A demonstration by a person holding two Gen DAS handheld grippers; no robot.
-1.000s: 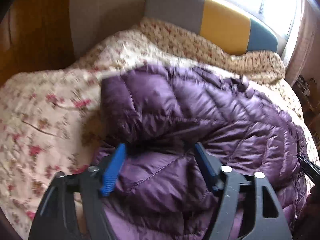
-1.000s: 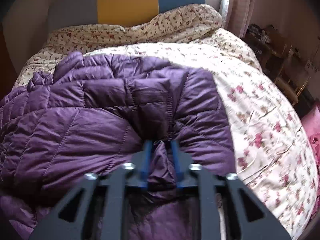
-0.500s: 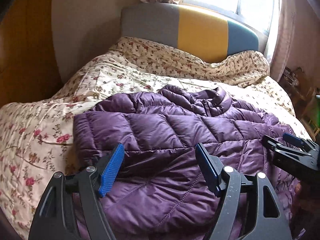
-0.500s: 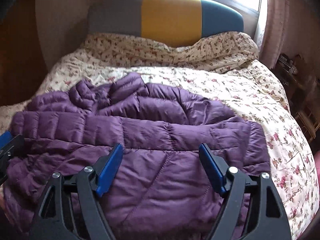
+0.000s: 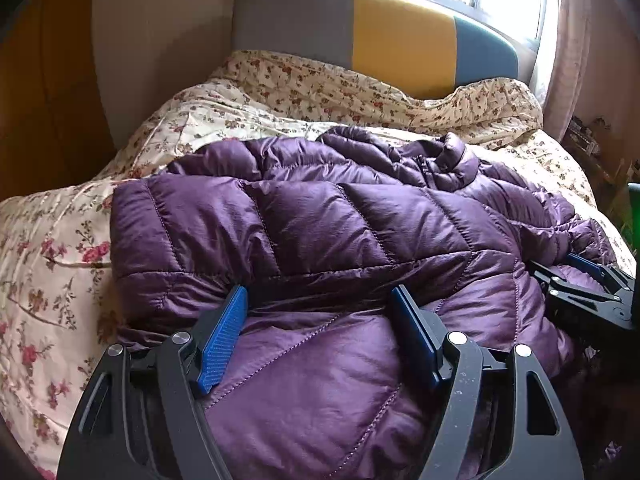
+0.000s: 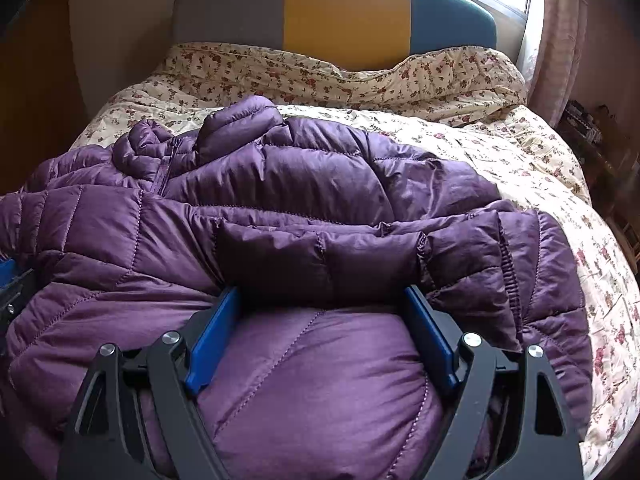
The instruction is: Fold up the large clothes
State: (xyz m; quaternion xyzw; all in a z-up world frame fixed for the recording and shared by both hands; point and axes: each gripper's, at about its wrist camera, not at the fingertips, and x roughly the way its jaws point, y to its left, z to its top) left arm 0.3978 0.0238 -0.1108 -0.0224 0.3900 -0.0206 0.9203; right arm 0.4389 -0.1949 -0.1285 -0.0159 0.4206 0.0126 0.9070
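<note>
A purple quilted down jacket (image 5: 320, 216) is laid across the bed (image 5: 52, 248), on the floral duvet (image 6: 532, 168), nearer the foot edge than the headboard (image 6: 344, 8); collar and zipper (image 6: 166, 168) are turned toward the headboard, hem toward the foot edge; the long axis as it lies now is judged to run side to side across the bed, since a quilted band is doubled over the lower body from the left side to the right.

Step in hand: a fold of the lower part is judged already laid, with the doubled edge lying just ahead of both tools; the bundle is not yet compact.

The left tool (image 5: 320, 300) is spread wide, blue pads apart, nothing held, poised over the jacket's near panel toward the bed's left side; the right tool (image 6: 322, 298) is likewise spread wide and empty, over the near panel toward the right side; its tips are also seen at the right edge of the left wrist view (image 5: 576, 276); whether the pads touch the fabric cannot be told.

Next move, as a judgement: a fresh hold on an outer edge or the hem is called for, both tools closed on thick padding, then lifted and carried over together; puffy, slippery shell, so slipping and spring-back are likely.
</note>
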